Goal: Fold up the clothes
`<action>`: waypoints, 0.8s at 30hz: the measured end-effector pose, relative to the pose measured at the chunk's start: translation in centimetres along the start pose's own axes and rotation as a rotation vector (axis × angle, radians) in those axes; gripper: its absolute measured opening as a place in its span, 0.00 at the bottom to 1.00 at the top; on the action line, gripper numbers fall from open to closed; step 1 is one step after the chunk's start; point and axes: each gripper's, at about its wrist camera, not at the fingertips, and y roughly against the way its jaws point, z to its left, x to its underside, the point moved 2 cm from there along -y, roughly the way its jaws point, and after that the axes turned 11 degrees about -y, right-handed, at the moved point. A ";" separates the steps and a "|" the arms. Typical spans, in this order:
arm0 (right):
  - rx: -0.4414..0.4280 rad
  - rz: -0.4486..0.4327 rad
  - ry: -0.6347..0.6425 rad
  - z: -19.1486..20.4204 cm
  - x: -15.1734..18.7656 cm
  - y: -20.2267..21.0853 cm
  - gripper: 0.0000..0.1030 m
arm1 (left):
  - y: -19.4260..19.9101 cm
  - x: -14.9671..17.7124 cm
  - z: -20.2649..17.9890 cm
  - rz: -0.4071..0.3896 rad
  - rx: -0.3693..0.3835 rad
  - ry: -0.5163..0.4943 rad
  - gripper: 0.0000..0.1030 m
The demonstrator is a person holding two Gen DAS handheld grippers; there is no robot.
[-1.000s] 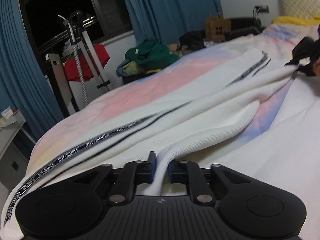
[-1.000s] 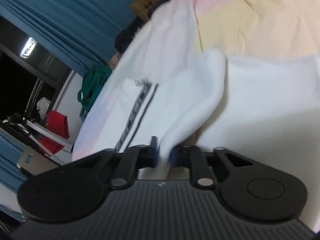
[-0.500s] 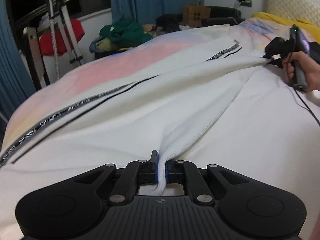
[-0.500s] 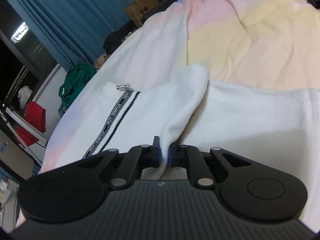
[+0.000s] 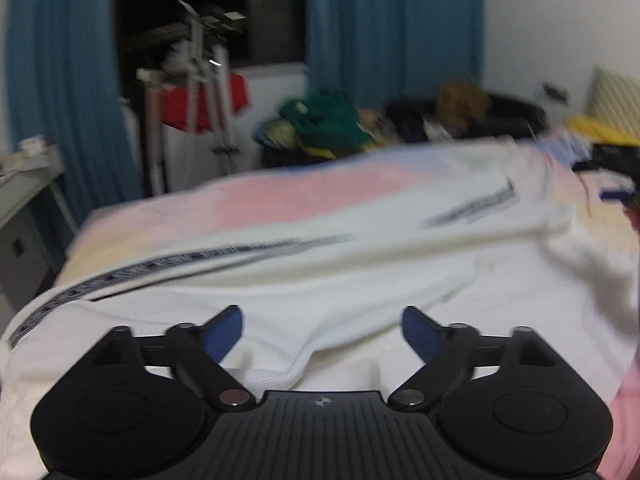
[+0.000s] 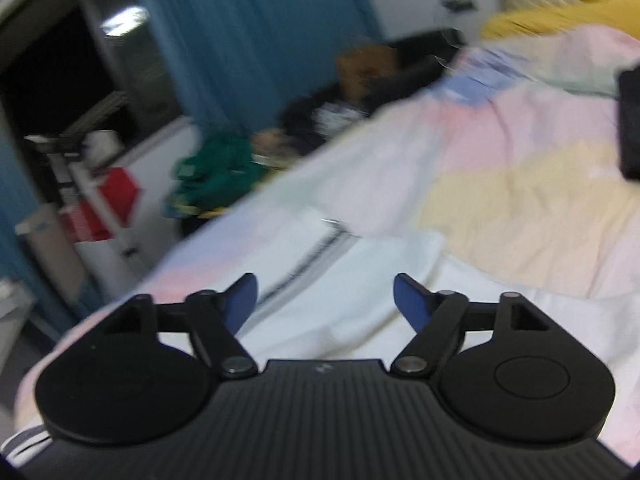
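The left gripper (image 5: pixel 322 330) is opening wide, its blue pads holding nothing. The right gripper (image 6: pixel 325 300) is opening too, also holding nothing. The white garment (image 5: pixel 360 280) is lying under both, spread on the pastel bed (image 6: pixel 520 184).

One white garment (image 5: pixel 360 280) lies on one pastel bed (image 5: pixel 280 196). Two blue curtains (image 5: pixel 392 24) hang beside one dark window (image 5: pixel 180 0). There is one green clothes heap (image 5: pixel 324 120), one red cloth (image 5: pixel 188 104) and one yellow pillow (image 6: pixel 560 12).
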 end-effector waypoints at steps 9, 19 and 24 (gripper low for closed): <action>-0.276 0.144 0.337 4.5 6.7 9.1 0.79 | 8.6 1.1 -3.8 -0.026 -0.053 0.068 1.00; -0.330 0.201 0.492 6.4 11.1 12.5 0.79 | 13.2 4.1 -4.3 -0.031 -0.069 0.177 1.00; -0.301 0.212 0.447 6.0 10.9 12.0 0.79 | 13.5 5.1 1.0 0.031 -0.083 0.316 1.00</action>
